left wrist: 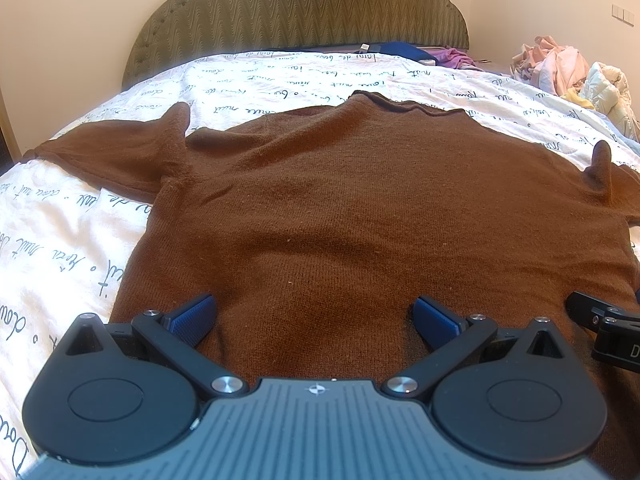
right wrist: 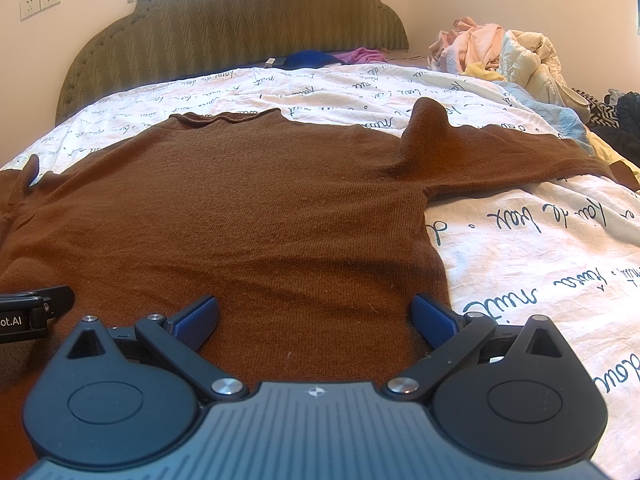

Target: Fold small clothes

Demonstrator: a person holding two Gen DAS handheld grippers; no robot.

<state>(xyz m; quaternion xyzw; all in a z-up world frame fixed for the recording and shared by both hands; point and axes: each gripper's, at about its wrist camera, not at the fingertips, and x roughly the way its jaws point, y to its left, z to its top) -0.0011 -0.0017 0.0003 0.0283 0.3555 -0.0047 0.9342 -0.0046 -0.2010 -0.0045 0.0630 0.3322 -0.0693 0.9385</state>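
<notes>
With the brown sweater (left wrist: 340,208) lying flat on the bed (left wrist: 60,248) and both the left gripper (left wrist: 314,314) and right gripper (right wrist: 314,314) over its hem – jaws wide, empty – a shallow pinch risks catching one knit layer only.

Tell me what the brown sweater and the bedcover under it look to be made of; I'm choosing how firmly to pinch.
The brown sweater looks like a soft, matte knit, perhaps wool or acrylic: fine ribbed rows and light fuzz show. The bedcover looks like thin woven cotton, matte and crinkled, printed with dark script. Fibre content cannot be confirmed.
</notes>
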